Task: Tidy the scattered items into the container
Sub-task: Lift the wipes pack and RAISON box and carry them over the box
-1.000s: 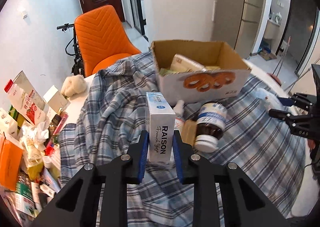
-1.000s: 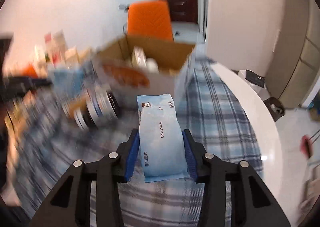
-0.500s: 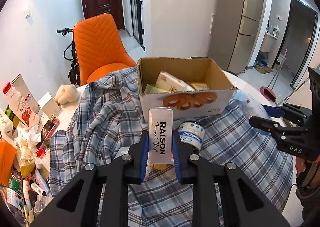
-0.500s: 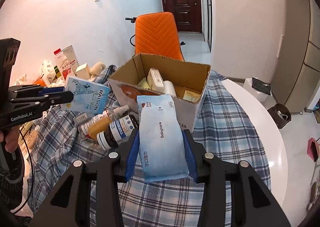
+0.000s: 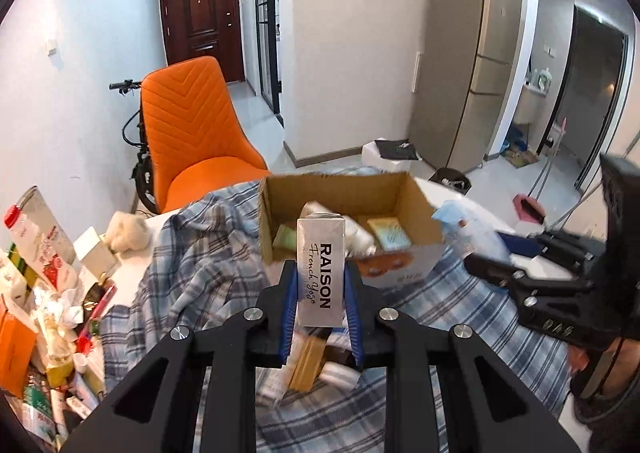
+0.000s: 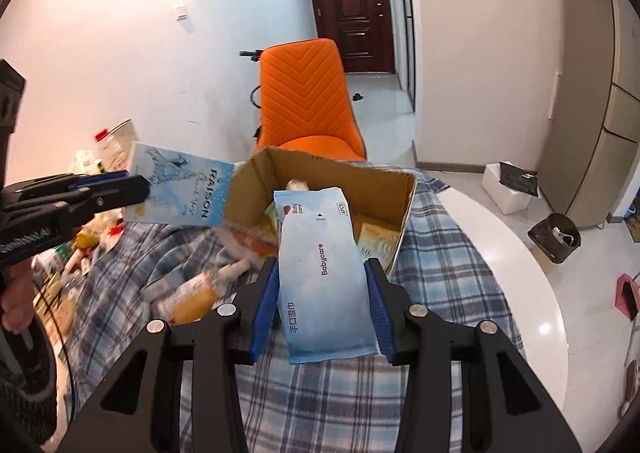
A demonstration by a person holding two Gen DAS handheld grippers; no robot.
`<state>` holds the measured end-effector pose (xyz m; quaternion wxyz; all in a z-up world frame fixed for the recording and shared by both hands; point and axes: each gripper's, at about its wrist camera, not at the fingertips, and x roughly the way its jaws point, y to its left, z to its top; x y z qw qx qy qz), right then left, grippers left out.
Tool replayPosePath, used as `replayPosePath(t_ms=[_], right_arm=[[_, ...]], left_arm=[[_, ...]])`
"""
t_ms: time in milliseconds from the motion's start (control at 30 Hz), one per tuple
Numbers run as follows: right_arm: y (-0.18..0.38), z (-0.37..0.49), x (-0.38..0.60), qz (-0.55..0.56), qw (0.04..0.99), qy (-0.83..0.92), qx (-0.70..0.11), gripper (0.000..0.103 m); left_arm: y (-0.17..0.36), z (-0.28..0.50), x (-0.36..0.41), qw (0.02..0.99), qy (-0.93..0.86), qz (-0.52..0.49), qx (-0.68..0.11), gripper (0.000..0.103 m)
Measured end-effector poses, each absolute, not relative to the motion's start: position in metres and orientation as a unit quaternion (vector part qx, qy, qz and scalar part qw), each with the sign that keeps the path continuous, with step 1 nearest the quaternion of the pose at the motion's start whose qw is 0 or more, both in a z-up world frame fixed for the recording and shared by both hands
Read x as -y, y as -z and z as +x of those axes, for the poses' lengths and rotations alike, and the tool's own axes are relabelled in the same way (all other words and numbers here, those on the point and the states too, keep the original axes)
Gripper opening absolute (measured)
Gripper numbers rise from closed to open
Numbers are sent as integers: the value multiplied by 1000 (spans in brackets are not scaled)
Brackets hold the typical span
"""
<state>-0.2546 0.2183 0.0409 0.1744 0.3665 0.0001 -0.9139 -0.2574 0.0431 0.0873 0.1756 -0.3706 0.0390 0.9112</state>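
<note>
While both hand-held grippers hang above the plaid cloth (image 6: 440, 253) on the white bench (image 6: 532, 285), each is clenched on one item. Left hand-held gripper (image 5: 320, 305) grips the RAISON box (image 5: 321, 273) w/ blue pads on either narrow side; box stands upright, held up in front of the cardboard box's near-left corner, lettering running top to bottom. In the right wrist view the same box (image 6: 180, 193) shows its pale blue printed face, its end just beside the container's left wall, left hand-held gripper (image 6: 92, 193) at its other end.

Right hand-held gripper (image 6: 324, 293) grasps the Babycare wipes pack (image 6: 320, 269), pads pressed to both long edges; pack's top end overlaps the near rim of the cardboard box (image 6: 248, 193), low over the opening. From the left wrist view the pack (image 5: 468, 229) is blurred, at the container's right corner, w/ the right hand-held gripper (image 5: 500, 257) behind it.

Cardboard box (image 5: 416, 197) sits open on the cloth, already holding a few packets, incl. a pale green-yellow flat one (image 5: 390, 233) and a cream roll-like one. Loose stuff lies on the cloth below the left hand-held gripper: a yellowish bottle (image 6: 192, 297), plus others too blurred to ID. Pile of cartons & packets (image 5: 44, 293) crowds the bench's left edge. Orange chair (image 5: 192, 133) stands beyond the bench.
</note>
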Motion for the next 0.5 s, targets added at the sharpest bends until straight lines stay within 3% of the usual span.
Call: replayPosePath(t_ms=[267,500], right_arm=[[-45,-300,-210,371,146,917,-15,42],[-27,-329,-202,387,137,911,-20,42]], left_arm=[[-96,-297,-69,168,-916,-363,-39,24],[-65,-338,-82,157,-904,-397,-37,24]])
